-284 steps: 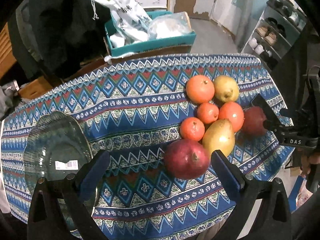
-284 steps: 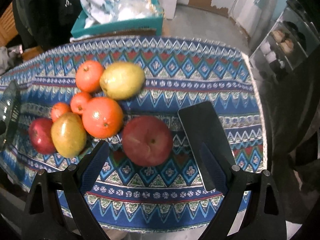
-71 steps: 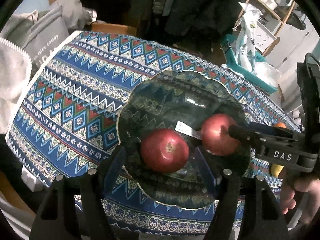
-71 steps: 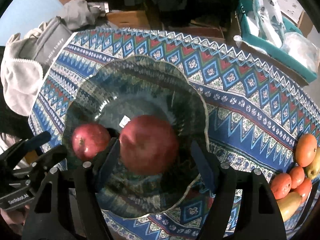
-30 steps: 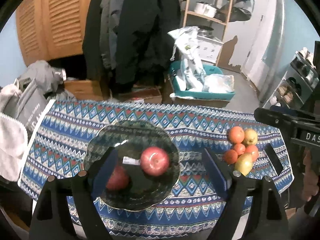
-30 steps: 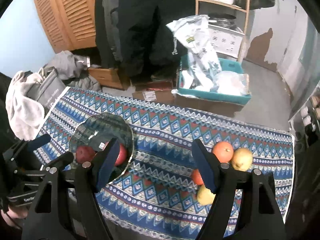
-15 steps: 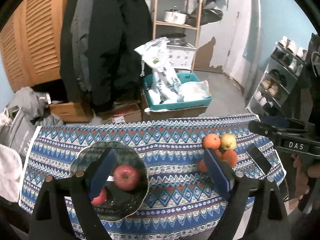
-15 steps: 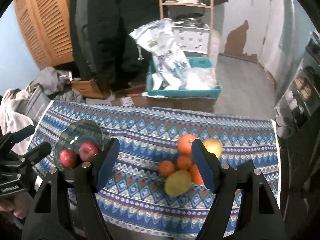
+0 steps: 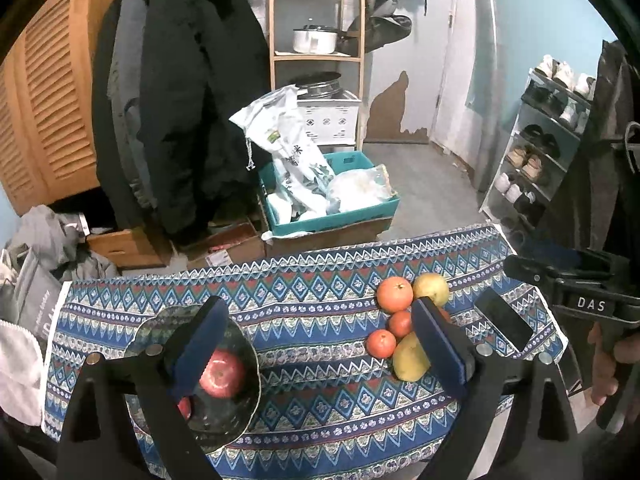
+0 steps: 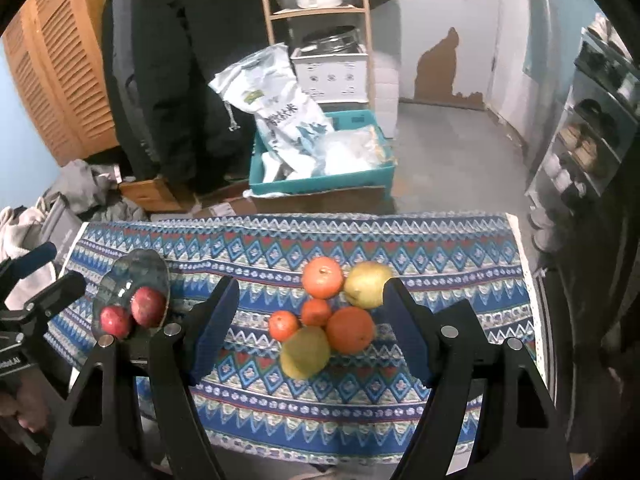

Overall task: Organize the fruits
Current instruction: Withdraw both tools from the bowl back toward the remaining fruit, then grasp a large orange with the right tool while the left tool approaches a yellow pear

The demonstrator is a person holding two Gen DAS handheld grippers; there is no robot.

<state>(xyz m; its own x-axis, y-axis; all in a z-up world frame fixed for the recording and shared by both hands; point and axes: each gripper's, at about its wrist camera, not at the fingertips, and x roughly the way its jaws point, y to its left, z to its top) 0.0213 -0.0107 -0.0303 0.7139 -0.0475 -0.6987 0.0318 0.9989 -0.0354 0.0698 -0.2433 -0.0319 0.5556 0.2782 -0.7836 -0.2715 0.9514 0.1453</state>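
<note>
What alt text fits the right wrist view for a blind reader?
Open right gripper hangs over six fruits clustered on a patterned tablecloth: four orange, two yellow. Farther left, two red apples lie in a glass bowl.

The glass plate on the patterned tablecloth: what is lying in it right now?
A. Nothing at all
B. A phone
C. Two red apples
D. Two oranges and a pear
C. The right wrist view shows two red apples side by side in the glass plate, while the oranges and pears sit in a cluster on the tablecloth, apart from the plate.
</note>
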